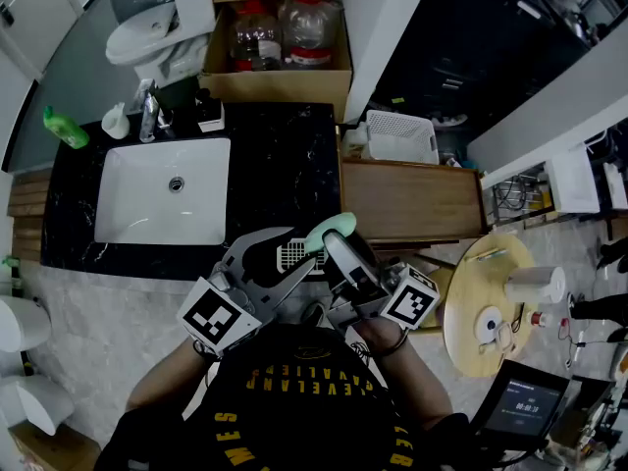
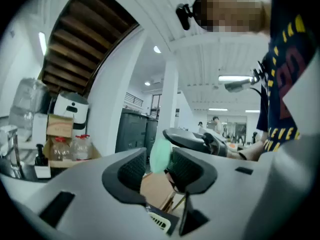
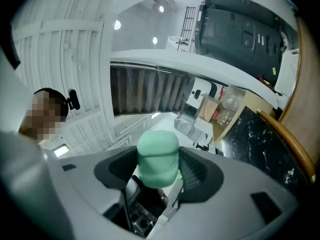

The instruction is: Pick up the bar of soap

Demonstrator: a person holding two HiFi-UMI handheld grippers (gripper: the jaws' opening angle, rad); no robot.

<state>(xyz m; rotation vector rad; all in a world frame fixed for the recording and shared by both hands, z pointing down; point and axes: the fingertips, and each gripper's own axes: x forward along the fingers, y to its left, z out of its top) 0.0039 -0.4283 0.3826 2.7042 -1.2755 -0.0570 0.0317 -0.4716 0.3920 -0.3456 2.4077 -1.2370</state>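
A pale green bar of soap (image 1: 330, 230) is held in the air in front of the person's chest, over the front edge of the black counter (image 1: 285, 175). My right gripper (image 3: 158, 168) is shut on the bar of soap (image 3: 158, 155), with both pads against its sides. My left gripper (image 1: 306, 247) reaches in from the left, and the same soap (image 2: 161, 154) stands edge-on between its jaws. The soap lies close to one pad, and a gap shows at the other. In the head view the right gripper (image 1: 336, 243) crosses the left one at the soap.
A white sink (image 1: 137, 204) is set in the counter, with a tap (image 1: 149, 116) and a green bottle (image 1: 64, 128) behind it. A cardboard box of bottles (image 1: 280, 67), a white basket (image 1: 400, 137), a wooden top (image 1: 407, 199) and a round table (image 1: 471, 312) stand around.
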